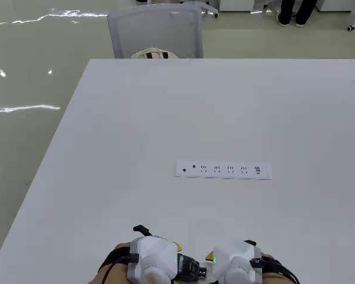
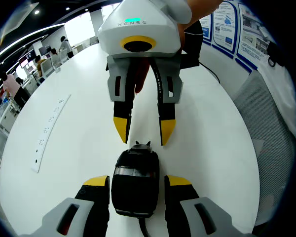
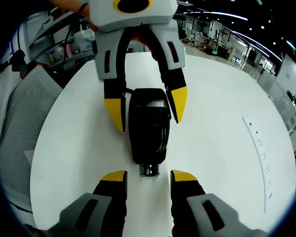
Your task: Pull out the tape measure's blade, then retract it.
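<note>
- The tape measure (image 2: 135, 185) lies on the white table (image 1: 225, 106) at its near edge, between the two claws, which face each other.
- The left claw (image 2: 138, 180) is closed against the sides of the black case, probably to anchor it while the blade is drawn.
- The right claw (image 3: 149, 177) stands open with its yellow tips either side of the blade's end hook (image 3: 149, 170), not yet pinching it.
- A power strip (image 1: 223, 170) lies farther off, well apart from the pull.
</note>
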